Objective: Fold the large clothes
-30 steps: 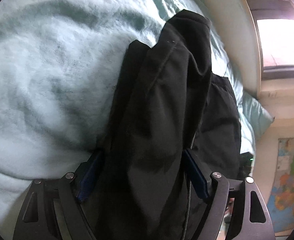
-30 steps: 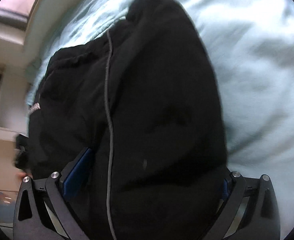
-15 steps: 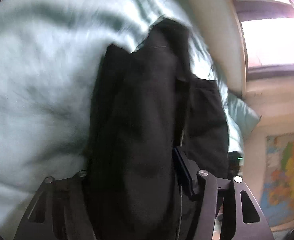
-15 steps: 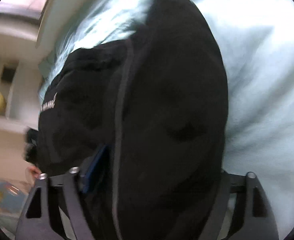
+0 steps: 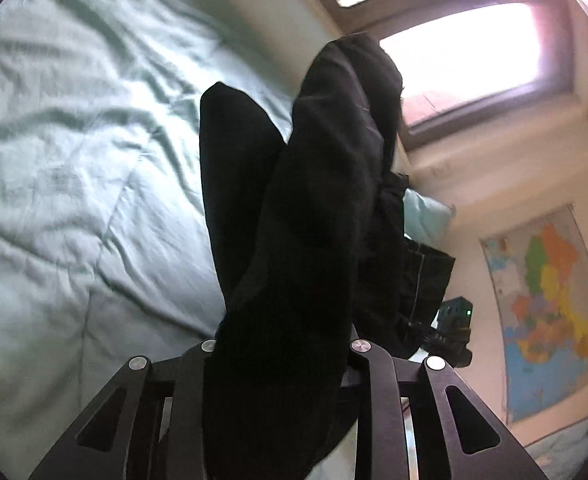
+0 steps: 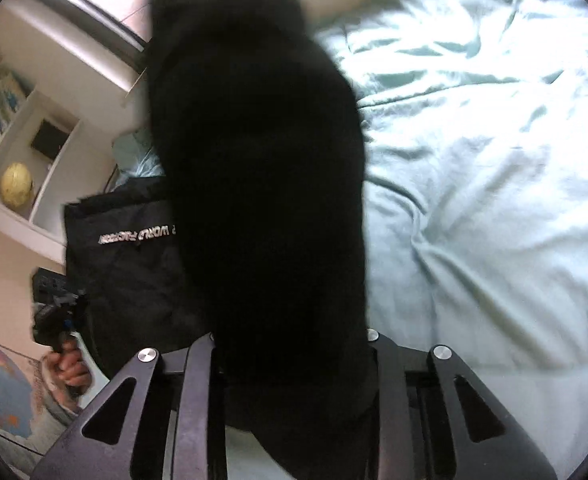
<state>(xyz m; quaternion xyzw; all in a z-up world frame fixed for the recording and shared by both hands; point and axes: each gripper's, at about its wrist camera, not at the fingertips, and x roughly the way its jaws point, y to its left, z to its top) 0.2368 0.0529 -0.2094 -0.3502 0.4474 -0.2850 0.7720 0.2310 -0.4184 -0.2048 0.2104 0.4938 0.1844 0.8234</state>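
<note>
The black garment (image 5: 306, 240) looks soft, limp and fairly light, so it is best taken at bunched edges, as here: the left hand-held gripper (image 5: 282, 364) and the right hand-held gripper (image 6: 290, 360) are each closing, with a thick wad of its cloth between the jaws. It hangs lifted above the pale green bed (image 5: 74, 200). Its long axis runs away from both cameras toward the window (image 5: 466, 48), with a lettered part (image 6: 134, 236) sagging between the hands.

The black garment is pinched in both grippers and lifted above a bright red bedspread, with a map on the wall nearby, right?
Not quite: the bedspread is pale green, not red, as the left wrist view shows. The rest holds: the black garment sits between the closing jaws of the left gripper and right gripper, and a map hangs on the wall.
</note>
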